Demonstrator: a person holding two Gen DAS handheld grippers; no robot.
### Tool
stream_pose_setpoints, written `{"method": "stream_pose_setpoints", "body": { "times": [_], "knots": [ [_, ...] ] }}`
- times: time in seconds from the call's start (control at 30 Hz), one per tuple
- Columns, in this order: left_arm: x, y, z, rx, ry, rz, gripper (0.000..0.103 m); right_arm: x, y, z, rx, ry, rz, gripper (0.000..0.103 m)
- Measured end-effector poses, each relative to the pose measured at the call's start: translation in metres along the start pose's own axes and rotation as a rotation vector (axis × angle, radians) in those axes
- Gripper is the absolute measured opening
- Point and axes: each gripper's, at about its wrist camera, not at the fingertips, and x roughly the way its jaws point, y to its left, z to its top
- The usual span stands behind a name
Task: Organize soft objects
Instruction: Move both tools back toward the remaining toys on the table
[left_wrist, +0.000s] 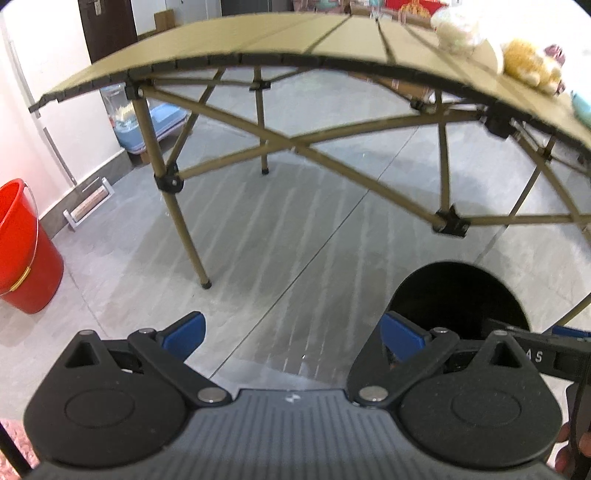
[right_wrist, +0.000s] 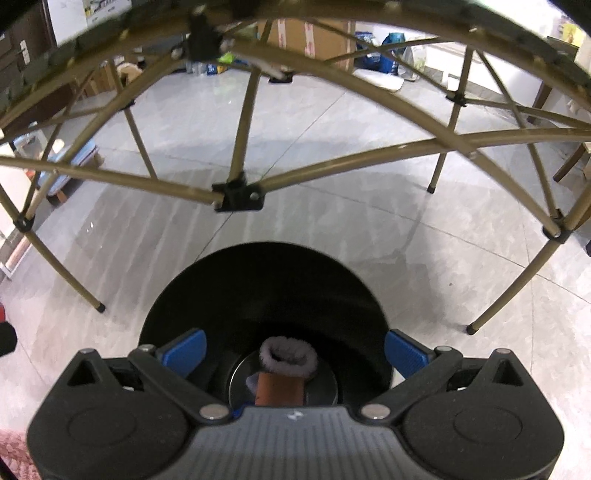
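Observation:
A black bin (right_wrist: 266, 291) stands on the floor under my right gripper (right_wrist: 295, 354), which is open right above its mouth. At the bin's bottom lies a soft grey and brown object (right_wrist: 286, 369). My left gripper (left_wrist: 291, 338) is open over bare floor, with the same black bin (left_wrist: 458, 299) just to its right. On the folding table (left_wrist: 258, 40), at its far right, sit a white plush (left_wrist: 458, 29), a yellow plush (left_wrist: 528, 64) and part of a pale blue soft thing (left_wrist: 581, 105).
A red bucket (left_wrist: 22, 251) stands at the left by the wall. The table's tan legs and cross braces (right_wrist: 236, 192) span the floor ahead. Boxes and bags (right_wrist: 314, 37) lie beyond the table. A hand (left_wrist: 576, 443) shows at the lower right.

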Motion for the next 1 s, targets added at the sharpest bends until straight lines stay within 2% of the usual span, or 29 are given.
{"method": "stream_pose_setpoints", "body": {
  "times": [0.33,0.53,1.0],
  "knots": [
    [-0.042,-0.005,0.012,-0.056,-0.121,-0.041,0.103,-0.043,-0.011,-0.001,-0.030,-0.128,0.013,0.103],
    [-0.068,-0.009,0.020,-0.054,-0.180,-0.033,0.103,-0.067,-0.023,0.000,-0.020,-0.216,0.027,0.103],
    [-0.112,-0.018,0.036,-0.044,-0.273,-0.038,0.103,-0.133,-0.049,0.011,0.052,-0.500,0.102,0.103]
  ]
}}
